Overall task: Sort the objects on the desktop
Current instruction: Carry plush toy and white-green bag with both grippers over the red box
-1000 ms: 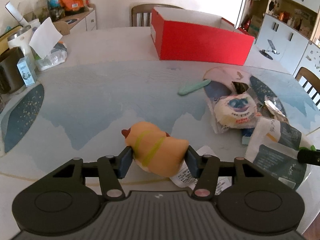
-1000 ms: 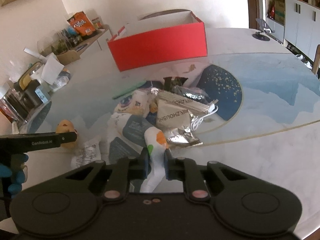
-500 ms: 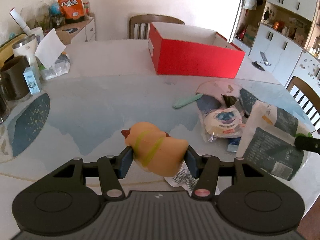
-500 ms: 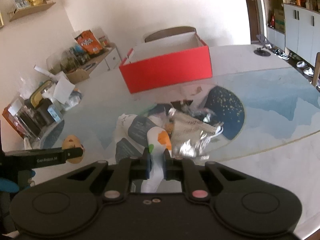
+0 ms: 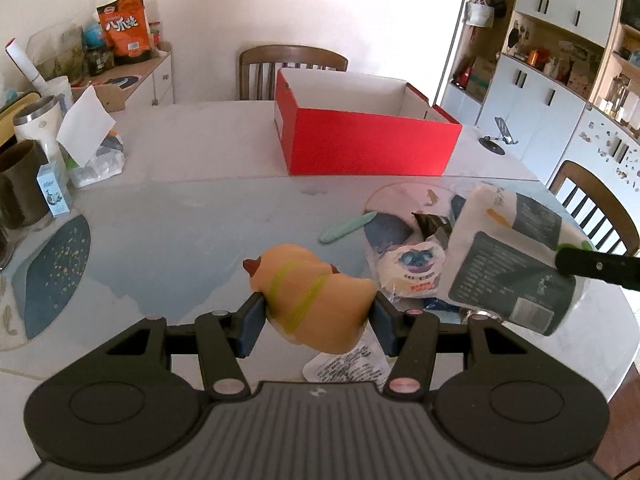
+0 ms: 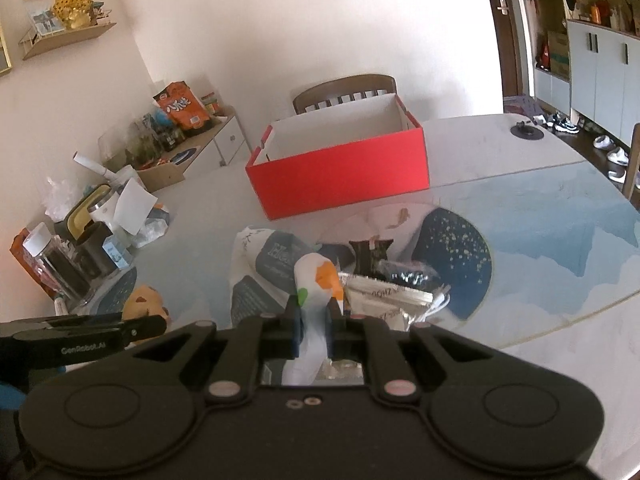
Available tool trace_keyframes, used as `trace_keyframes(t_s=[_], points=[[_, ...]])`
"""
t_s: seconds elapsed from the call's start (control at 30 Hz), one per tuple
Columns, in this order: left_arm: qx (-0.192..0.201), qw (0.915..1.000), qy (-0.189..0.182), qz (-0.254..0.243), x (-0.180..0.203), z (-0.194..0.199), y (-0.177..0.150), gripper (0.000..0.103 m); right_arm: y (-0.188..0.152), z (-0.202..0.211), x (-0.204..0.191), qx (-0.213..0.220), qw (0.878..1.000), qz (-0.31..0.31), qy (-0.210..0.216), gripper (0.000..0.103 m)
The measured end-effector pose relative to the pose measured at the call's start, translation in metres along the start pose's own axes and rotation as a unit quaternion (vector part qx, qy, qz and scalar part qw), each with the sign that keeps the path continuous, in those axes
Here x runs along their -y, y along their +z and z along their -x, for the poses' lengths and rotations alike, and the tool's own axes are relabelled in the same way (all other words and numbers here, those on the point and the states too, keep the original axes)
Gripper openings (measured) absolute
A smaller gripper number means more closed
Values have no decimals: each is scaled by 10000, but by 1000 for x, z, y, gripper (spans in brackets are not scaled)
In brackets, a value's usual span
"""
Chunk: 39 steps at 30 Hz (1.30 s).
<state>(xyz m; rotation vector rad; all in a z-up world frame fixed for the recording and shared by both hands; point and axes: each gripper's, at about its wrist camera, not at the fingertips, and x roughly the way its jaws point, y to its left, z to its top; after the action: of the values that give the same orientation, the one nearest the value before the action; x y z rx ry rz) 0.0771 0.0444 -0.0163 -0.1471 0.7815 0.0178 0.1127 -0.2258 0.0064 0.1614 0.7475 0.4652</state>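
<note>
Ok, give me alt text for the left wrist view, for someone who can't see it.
The left hand-held gripper is shut on a tan plush toy above a round table. An open red box stands beyond it. At right, a dark-and-white packet hangs over a heap of snack wrappers.

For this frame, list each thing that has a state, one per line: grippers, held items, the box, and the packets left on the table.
left gripper: shut on the plush toy
plush toy: held, lifted off the table
right gripper: shut on the white pouch
white pouch: held by one edge, hanging
red box: open, no lid; inside hidden
snack packets: loose pile on the table
</note>
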Motion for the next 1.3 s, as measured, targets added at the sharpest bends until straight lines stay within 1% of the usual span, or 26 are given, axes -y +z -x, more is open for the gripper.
trace_keyframes(t_s=[0.2, 0.5, 0.87, 1.3], points=[[-3, 10000, 5, 58, 3, -4, 10, 55, 17, -5, 2, 38, 10000, 80, 44, 12], [28, 9999, 35, 133, 15, -14, 31, 55, 51, -18, 17, 55, 9997, 188, 165, 12], [123, 9992, 150, 337, 40, -28, 69, 55, 102, -35, 45, 32, 9983, 344, 474, 12], [196, 9981, 279, 508, 63, -49, 108, 55, 149, -53, 80, -17, 9964, 487, 692, 12]])
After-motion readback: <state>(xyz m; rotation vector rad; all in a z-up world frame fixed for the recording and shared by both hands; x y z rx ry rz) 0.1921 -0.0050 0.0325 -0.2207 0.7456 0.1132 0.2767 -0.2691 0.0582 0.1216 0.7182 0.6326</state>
